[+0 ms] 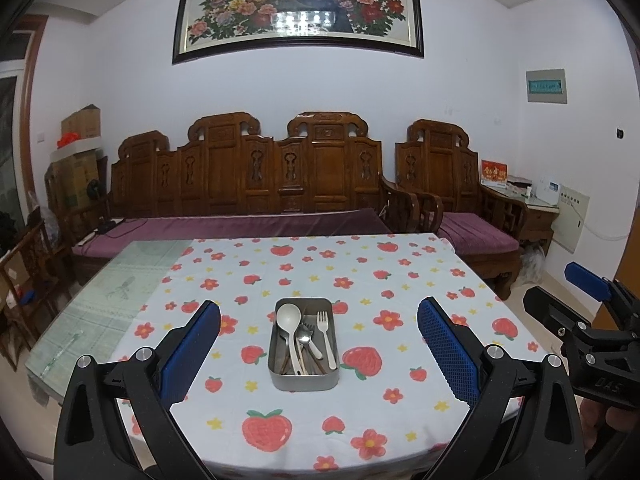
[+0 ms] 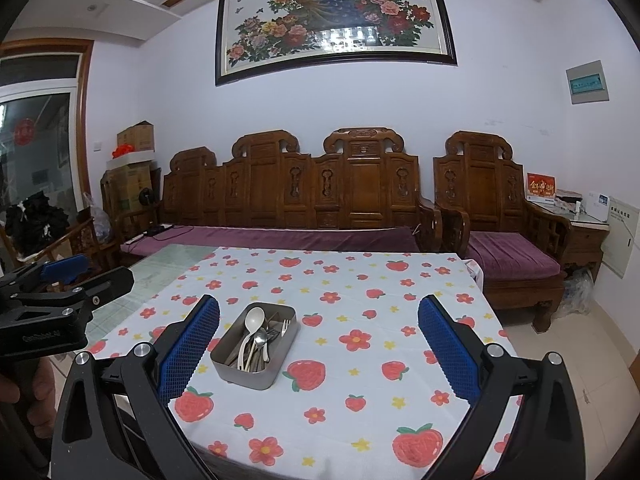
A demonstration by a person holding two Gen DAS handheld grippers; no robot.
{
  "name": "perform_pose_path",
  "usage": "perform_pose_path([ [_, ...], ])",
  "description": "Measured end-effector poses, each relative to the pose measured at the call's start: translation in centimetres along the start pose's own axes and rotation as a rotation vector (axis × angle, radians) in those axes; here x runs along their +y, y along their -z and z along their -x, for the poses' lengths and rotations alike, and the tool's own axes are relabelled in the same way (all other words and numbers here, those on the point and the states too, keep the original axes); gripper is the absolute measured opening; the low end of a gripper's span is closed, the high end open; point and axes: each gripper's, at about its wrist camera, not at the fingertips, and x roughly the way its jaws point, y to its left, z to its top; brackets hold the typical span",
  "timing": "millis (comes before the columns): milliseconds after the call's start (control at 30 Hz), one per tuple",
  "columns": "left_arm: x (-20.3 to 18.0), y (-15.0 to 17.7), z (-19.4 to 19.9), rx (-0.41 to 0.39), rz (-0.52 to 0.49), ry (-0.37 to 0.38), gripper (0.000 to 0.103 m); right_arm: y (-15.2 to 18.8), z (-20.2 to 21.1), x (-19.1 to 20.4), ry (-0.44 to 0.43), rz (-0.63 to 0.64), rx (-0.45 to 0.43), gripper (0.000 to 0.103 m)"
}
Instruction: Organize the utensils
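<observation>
Metal tin of utensils mid-tablecloth, clear of edges, both grippers' fingers spread, empty

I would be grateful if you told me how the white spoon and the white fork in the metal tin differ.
The white spoon ends in a broad round bowl, while the white fork ends in short narrow tines. The spoon lies toward the left side of the metal tin, the fork along its right side. The spoon looks larger at the head than the fork. Both are off-white and lie with their heads at the tin's far end, among metal utensils.
</observation>
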Motion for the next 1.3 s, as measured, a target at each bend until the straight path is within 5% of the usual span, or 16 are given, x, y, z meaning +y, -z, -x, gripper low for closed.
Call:
perform_pose_path([
  [1300, -0.24, -0.38, 0.69, -0.012, -0.002, 0.003, 0.095, -0.24, 0.19, 0.13, 0.009, -0.002, -0.005, 0.100],
])
